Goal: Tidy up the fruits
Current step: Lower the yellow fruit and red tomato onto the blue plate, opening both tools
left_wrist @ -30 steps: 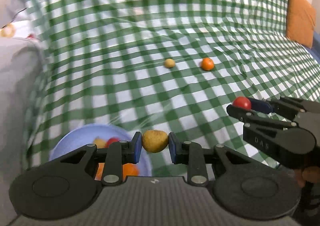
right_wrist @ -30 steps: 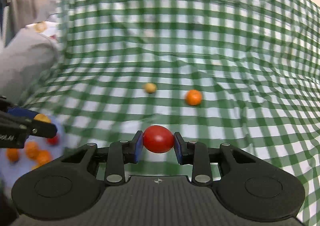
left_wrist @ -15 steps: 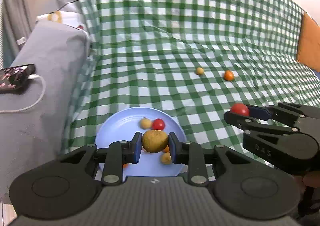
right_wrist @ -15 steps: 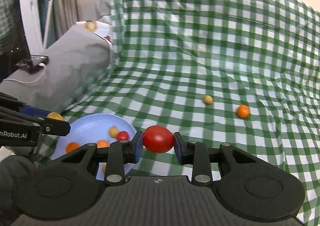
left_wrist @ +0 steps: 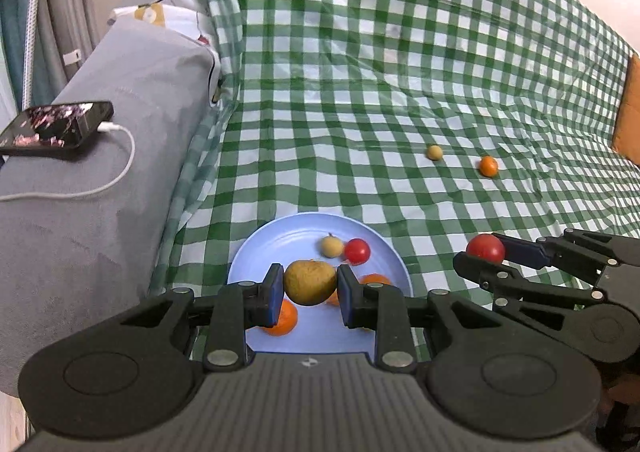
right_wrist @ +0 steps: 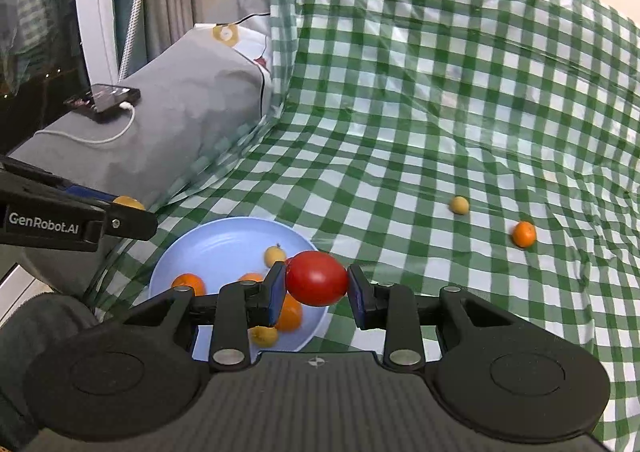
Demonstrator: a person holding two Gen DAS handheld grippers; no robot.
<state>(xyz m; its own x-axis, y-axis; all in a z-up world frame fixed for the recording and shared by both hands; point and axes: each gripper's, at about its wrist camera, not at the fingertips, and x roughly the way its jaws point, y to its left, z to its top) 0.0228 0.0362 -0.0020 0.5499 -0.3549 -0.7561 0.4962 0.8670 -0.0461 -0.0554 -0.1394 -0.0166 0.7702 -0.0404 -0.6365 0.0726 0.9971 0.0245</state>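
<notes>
Two fruits are in hand and both have just been carried over to the blue plate [left_wrist: 256, 252], which a second ago sat at the near left edge of the left wrist view and now lies squarely under that tool. In this view the left gripper [left_wrist: 310, 284] has its jaws clamped on a yellow-brown fruit [left_wrist: 310, 282] above the plate's near half, where several small fruits already lie; the right gripper [left_wrist: 486, 254] reaches in from the right, holding its red tomato [left_wrist: 485, 248] just off the plate's right rim. Far right on the green checked cloth [left_wrist: 360, 92], a small yellow fruit [left_wrist: 434, 152] and a small orange [left_wrist: 489, 166] are yet to be collected. In the right wrist view the tomato, pinched between the jaws, hangs over the plate's right edge, no longer over bare cloth. Judging by this, the carry looks nearly finished and release into the plate comes next.
</notes>
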